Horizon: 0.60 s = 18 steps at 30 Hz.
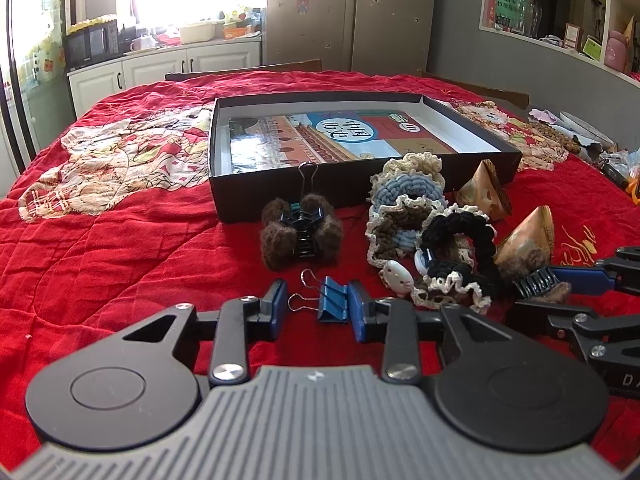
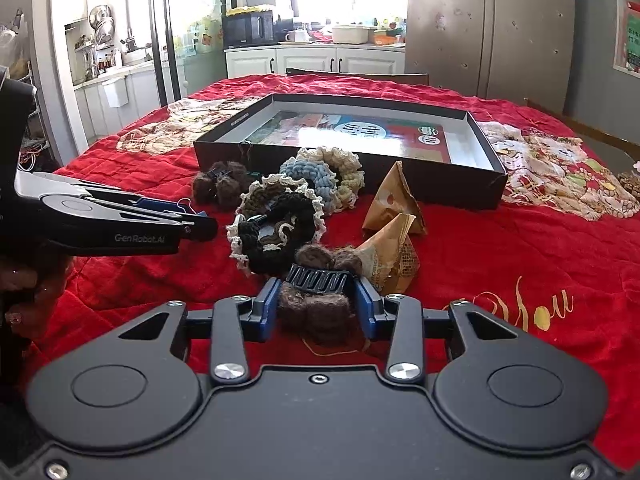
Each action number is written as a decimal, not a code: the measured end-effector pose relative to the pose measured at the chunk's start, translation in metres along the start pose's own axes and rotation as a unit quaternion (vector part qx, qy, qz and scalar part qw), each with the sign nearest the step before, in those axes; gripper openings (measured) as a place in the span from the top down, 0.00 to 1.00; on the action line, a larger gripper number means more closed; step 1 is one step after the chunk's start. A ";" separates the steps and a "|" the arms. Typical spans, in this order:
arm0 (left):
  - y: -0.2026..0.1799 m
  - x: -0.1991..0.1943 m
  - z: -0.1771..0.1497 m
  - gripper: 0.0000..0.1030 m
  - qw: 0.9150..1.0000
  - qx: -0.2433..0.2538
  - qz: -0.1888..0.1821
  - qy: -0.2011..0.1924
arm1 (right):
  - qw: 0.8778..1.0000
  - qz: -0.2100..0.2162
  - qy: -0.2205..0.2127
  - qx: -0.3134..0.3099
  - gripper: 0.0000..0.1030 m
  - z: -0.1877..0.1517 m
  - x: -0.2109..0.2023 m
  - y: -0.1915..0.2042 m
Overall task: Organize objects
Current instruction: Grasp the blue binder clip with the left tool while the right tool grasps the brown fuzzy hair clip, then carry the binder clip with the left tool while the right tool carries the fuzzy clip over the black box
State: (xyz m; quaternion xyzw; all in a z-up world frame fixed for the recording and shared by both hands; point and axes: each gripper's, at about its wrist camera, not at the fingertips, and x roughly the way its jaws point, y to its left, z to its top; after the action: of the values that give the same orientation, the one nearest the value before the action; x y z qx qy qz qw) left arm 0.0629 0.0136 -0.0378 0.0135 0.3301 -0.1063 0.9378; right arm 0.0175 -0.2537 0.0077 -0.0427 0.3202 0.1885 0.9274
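Observation:
My left gripper (image 1: 320,308) is shut on a blue binder clip (image 1: 334,304) low on the red cloth: the clip's body lies against one pad and its wire handles reach the other. My right gripper (image 2: 318,304) is shut on a brown fuzzy hair claw (image 2: 320,292) with black teeth. A second brown fuzzy claw (image 1: 302,232) lies just beyond the left gripper, with a black binder clip (image 1: 308,174) standing behind it. Crocheted scrunchies (image 1: 404,200) are piled between the two grippers. Further back is an open black shallow box (image 1: 280,196) with a book (image 1: 320,136) lying flat inside.
Two triangular brown paper packets (image 2: 394,200) lie right of the scrunchies, near the box's front corner. A small white clip (image 1: 394,274) lies by the pile. Loose clutter (image 1: 580,136) lines the table's right edge. The red quilted cloth (image 1: 120,240) is bare on the left.

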 end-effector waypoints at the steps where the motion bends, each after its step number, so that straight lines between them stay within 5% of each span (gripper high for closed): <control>1: 0.001 -0.001 0.000 0.65 1.000 -0.001 0.000 0.000 | 1.000 0.001 -0.001 0.000 0.63 0.000 -0.001 0.000; 18: -0.007 -0.024 0.021 0.65 0.999 0.015 -0.020 -0.027 | 0.999 -0.004 -0.046 0.010 0.63 0.022 -0.024 -0.014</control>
State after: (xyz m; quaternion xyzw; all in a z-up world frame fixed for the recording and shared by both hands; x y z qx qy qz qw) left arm 0.0564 0.0092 -0.0059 0.0182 0.3028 -0.1303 0.9439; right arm 0.0181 -0.2701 0.0397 -0.0260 0.2786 0.1829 0.9425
